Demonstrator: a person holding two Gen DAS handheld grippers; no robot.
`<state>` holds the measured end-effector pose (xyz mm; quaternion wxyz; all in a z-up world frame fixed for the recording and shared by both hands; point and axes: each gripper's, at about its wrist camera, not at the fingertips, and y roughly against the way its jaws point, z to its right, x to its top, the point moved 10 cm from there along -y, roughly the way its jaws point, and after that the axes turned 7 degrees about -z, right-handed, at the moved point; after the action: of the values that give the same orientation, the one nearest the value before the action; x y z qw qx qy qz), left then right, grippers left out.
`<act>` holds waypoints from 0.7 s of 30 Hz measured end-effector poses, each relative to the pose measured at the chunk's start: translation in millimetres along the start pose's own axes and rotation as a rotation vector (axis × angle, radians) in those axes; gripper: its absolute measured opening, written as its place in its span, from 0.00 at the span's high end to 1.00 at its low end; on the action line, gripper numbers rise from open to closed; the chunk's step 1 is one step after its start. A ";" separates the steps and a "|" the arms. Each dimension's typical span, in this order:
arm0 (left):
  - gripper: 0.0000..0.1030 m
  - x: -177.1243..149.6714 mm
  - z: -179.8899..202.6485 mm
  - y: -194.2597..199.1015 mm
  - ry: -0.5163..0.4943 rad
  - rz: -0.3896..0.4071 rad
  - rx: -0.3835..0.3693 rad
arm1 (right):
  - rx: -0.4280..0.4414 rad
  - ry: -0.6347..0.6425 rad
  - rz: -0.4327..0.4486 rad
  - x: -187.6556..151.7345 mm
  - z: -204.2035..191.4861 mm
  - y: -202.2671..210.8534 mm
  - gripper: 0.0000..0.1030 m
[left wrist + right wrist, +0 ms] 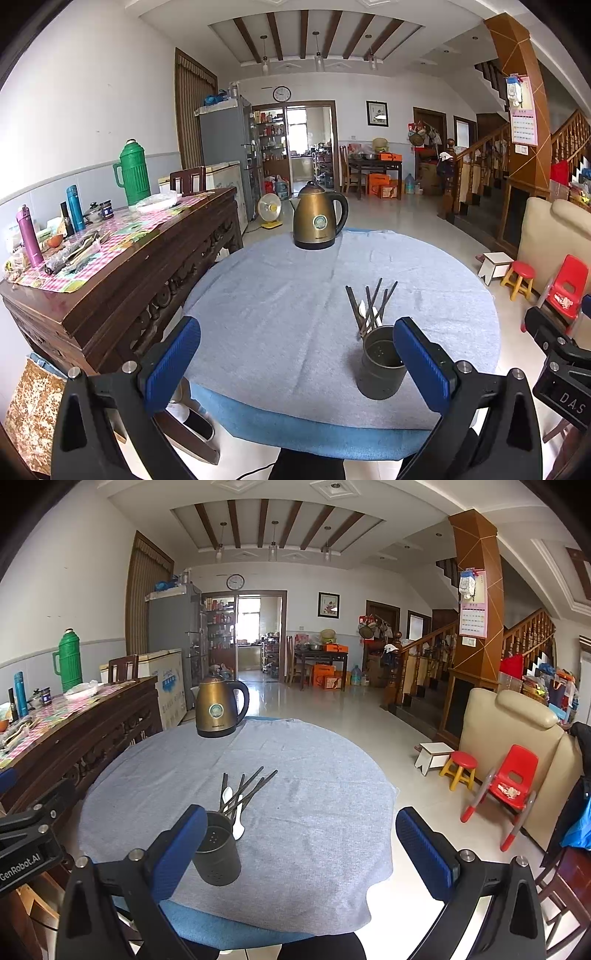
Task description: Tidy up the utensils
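Chopsticks (246, 789) and a white spoon (239, 821) are lying flat on the grey cloth (314, 812) over my round counter, right behind the dark metal holder (217, 853), which looks tipped over with its perforated bottom facing me. Both my grippers are spread wide and holding nothing: left gripper (297, 363) has the holder just inside its right finger, right gripper (301, 853) has it next to its left finger. Brass kettle (319, 218) sits at the far edge.
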<state>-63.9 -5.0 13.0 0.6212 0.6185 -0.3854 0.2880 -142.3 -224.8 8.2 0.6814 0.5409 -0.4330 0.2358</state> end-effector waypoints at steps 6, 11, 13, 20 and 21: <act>0.00 -2.8 -1.4 -3.2 0.006 -0.009 -0.001 | 0.003 0.000 -0.003 -1.2 -0.4 -0.4 0.00; 0.00 -4.3 -1.5 -4.1 0.000 -0.012 -0.001 | 0.000 -0.002 -0.005 -2.1 -1.3 -1.5 0.00; 0.00 -5.1 -1.1 -4.8 -0.003 -0.014 -0.003 | 0.000 -0.001 -0.008 -2.7 -1.9 -1.8 0.00; 0.00 -10.3 4.5 -9.0 -0.018 -0.030 0.000 | -0.002 -0.006 -0.019 -4.5 -1.2 -5.1 0.00; 0.00 -10.9 5.1 -9.4 -0.019 -0.033 -0.001 | -0.003 -0.008 -0.025 -4.8 -0.9 -6.7 0.00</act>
<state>-62.6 -9.3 -1.6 0.6225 0.6273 -0.3813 0.2715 -139.2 -225.3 0.6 0.6833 0.5462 -0.4292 0.2246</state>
